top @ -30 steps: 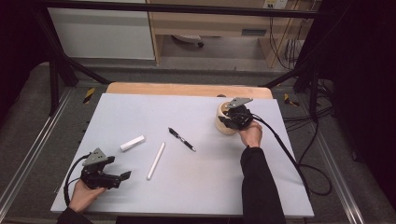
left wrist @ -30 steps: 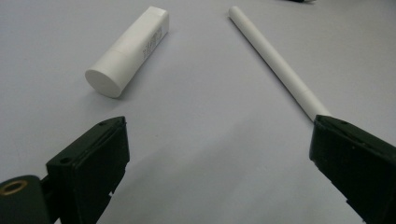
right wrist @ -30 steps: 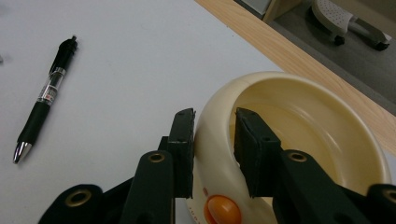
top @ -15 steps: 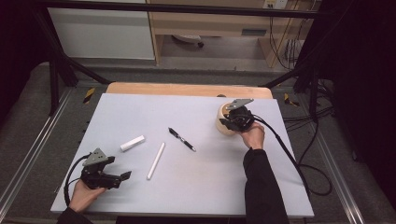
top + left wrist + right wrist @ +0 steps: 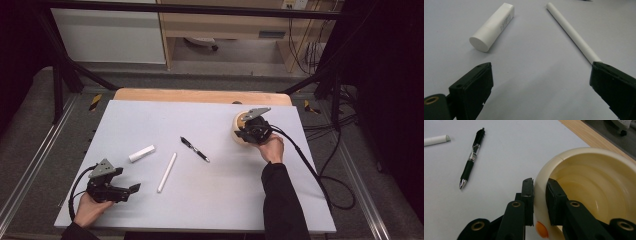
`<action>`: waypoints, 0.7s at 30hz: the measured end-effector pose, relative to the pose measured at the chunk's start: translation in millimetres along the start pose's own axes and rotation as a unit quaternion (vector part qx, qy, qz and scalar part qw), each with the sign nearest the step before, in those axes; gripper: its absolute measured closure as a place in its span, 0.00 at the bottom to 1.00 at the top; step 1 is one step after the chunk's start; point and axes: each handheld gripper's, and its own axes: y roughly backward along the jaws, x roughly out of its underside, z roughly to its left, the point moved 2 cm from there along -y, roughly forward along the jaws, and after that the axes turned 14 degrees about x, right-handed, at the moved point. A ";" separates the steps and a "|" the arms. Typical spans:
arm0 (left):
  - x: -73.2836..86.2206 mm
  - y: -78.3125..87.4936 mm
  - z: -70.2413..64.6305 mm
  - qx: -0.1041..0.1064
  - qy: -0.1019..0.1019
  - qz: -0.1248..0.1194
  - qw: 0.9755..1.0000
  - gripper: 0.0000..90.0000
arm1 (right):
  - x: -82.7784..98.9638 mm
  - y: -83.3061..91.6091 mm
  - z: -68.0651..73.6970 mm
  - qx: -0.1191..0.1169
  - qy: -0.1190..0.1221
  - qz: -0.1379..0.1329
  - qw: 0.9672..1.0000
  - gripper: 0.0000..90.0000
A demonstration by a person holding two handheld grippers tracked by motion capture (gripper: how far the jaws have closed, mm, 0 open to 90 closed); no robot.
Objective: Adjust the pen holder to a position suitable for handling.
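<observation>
A cream bowl [image 5: 239, 126] stands at the table's right back. In the right gripper view its wall [image 5: 594, 175] sits between the two black jaws, one pad outside and one inside the rim. My right gripper [image 5: 540, 182] has just been closing and is shut on that rim [image 5: 244, 132]. A black pen [image 5: 195, 149] lies mid-table [image 5: 471, 160]. Near the front left my left gripper [image 5: 131, 192] stands open [image 5: 541, 66] with nothing between its jaws. It faces a short white tube [image 5: 492, 26] and a long white stick [image 5: 574, 35].
The grey table top [image 5: 210, 200] has a wooden strip [image 5: 200, 95] along its back edge. The white tube [image 5: 142, 153] and white stick [image 5: 167, 172] lie left of centre. A cable [image 5: 310, 170] trails from the right gripper off the table's right side.
The right hand has shifted slightly at the bowl and its jaws have closed onto the rim. The left hand and the loose objects have not moved.
</observation>
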 end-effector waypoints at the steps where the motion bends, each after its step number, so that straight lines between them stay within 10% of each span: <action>1: 0.0 0.0 0.0 0.000 0.000 0.000 1.000 0.06 | 0.3 0.5 0.3 -0.001 -0.001 0.002 1.000 0.87; 21: 0.1 -0.6 -0.3 0.000 -0.001 0.003 1.000 0.06 | -3.5 41.9 35.1 -0.057 0.023 -0.029 0.998 0.87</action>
